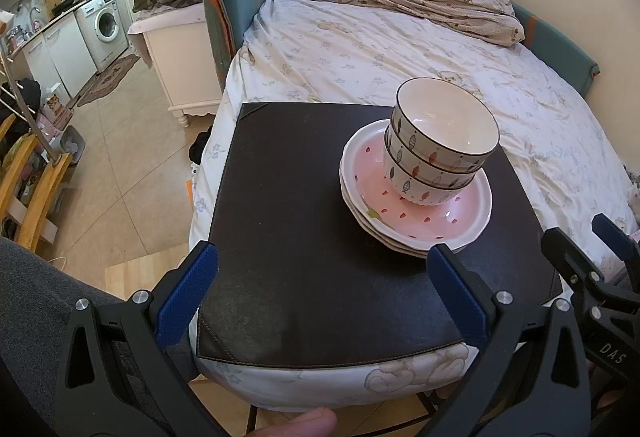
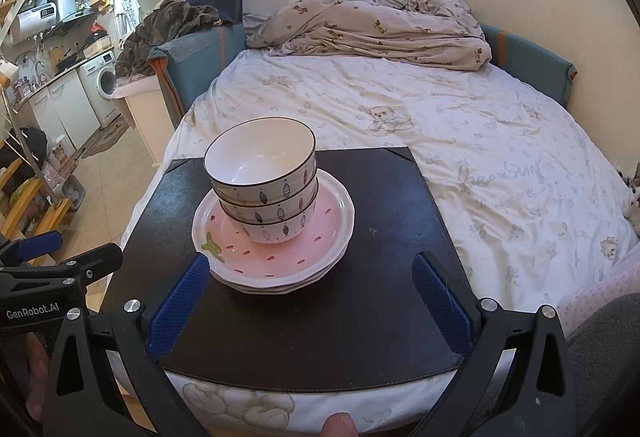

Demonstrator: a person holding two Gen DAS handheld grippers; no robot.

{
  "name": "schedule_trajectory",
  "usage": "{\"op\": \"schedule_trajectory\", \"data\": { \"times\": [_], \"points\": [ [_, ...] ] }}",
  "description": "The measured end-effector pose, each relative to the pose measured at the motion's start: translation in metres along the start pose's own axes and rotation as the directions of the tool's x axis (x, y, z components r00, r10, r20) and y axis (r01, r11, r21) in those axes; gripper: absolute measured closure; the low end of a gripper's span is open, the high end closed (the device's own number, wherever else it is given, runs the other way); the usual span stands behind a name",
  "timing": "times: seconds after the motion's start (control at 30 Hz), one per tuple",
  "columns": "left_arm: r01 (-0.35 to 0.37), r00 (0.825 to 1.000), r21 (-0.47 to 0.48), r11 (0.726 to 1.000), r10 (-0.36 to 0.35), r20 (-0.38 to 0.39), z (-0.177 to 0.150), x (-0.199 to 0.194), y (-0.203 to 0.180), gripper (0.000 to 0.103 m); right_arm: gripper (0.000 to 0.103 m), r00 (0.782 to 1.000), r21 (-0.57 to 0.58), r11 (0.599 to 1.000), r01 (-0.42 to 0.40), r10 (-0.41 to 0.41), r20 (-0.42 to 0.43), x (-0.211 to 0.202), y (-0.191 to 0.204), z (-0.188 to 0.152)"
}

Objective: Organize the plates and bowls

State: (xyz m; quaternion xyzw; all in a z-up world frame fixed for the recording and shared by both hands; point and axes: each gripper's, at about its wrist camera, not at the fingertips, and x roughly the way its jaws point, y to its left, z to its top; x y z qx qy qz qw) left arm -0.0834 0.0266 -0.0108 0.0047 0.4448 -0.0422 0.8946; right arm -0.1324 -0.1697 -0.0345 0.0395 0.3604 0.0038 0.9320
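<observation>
Black leather-look mat [image 1: 304,205], square, stitched edge, laid on the near end of a bed [image 1: 360,49] with a pale floral sheet; it carries every item I log below.

Item 1: stack of plates [image 2: 280,261], three as far as I can count from the rims, white scalloped edges, the top one pink inside with small red flecks and a green leaf mark near its front. The stack sits toward the right half of the mat in my left wrist view, toward the left half in my right wrist view.

Item 2: stack of bowls [image 1: 440,149], three nested, white with dark rims and a fish pattern on the outer walls. They stand upright on the top plate, set off-centre toward its far side and leaning slightly.

Item 3: left gripper [image 1: 322,279], blue pads, jaws spread wide, holding nothing, hovering over the near edge of the mat; its right fingertip overlaps the near rim of the plates in the picture, and I cannot tell whether it touches.

Item 4: right gripper [image 2: 310,283], blue pads, jaws likewise spread and empty, low over the mat, left fingertip just beside the plates' near rim.

Background: crumpled duvet [image 2: 368,25] at the head of the bed; washing machine [image 1: 105,22] in the kitchen area, far left.
</observation>
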Motion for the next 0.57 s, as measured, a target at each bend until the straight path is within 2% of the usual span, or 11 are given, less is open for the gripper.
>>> {"op": "schedule_trajectory", "data": {
  "times": [0.57],
  "points": [
    [0.000, 1.000, -0.001, 1.000, 0.000, 0.015, 0.0007, -0.0012, -0.0016, 0.000, 0.000, 1.000, -0.003, 1.000, -0.002, 0.002, -0.002, 0.0000, -0.0009, -0.0002]
  ]
}}
